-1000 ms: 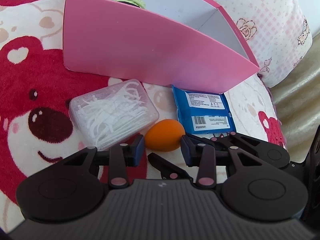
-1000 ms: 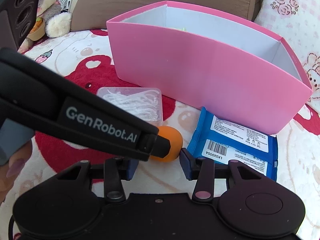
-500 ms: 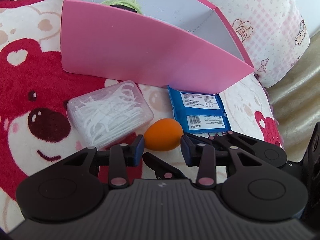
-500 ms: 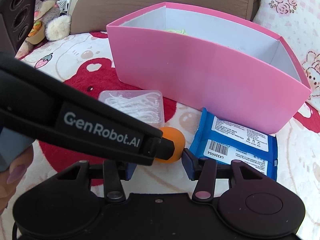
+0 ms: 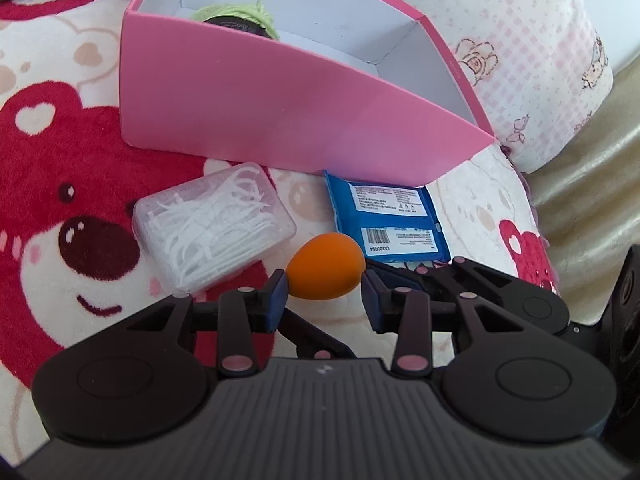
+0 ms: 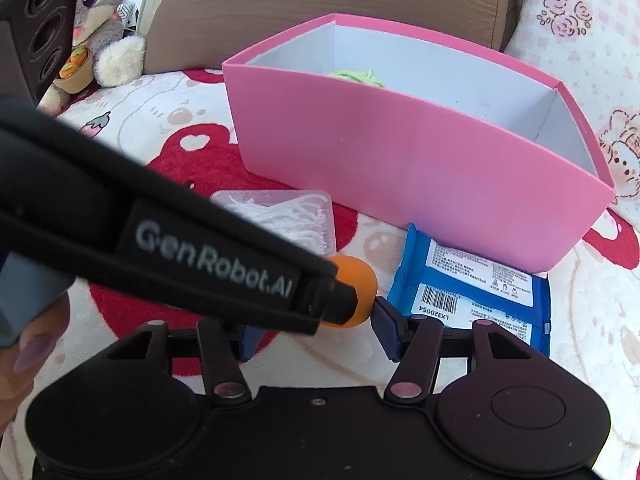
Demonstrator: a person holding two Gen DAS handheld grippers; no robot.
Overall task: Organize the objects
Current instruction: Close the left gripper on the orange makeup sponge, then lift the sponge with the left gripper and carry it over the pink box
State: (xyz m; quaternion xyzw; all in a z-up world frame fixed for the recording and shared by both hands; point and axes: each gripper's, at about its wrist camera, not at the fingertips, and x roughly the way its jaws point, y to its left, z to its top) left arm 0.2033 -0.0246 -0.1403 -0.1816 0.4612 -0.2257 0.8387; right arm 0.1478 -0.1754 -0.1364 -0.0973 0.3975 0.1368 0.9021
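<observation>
An orange egg-shaped sponge [image 5: 326,266] sits between the pads of my left gripper [image 5: 324,296], which is shut on it and holds it above the blanket. It also shows in the right wrist view [image 6: 358,290]. My right gripper [image 6: 316,330] is open and empty, just below and behind the sponge. A clear box of floss picks [image 5: 214,226] and a blue wipes packet [image 5: 390,222] lie in front of the pink box [image 5: 280,108], which holds a green item [image 5: 240,14].
The red bear blanket [image 5: 60,160] covers the bed. A pink floral pillow [image 5: 540,40] lies right of the box, a brown cushion [image 6: 320,12] behind it. A plush bunny [image 6: 100,28] sits at the far left.
Both grippers have risen and tilted, so the pink box's inside shows more. The orange sponge stays between my left pads and has lifted with them.
</observation>
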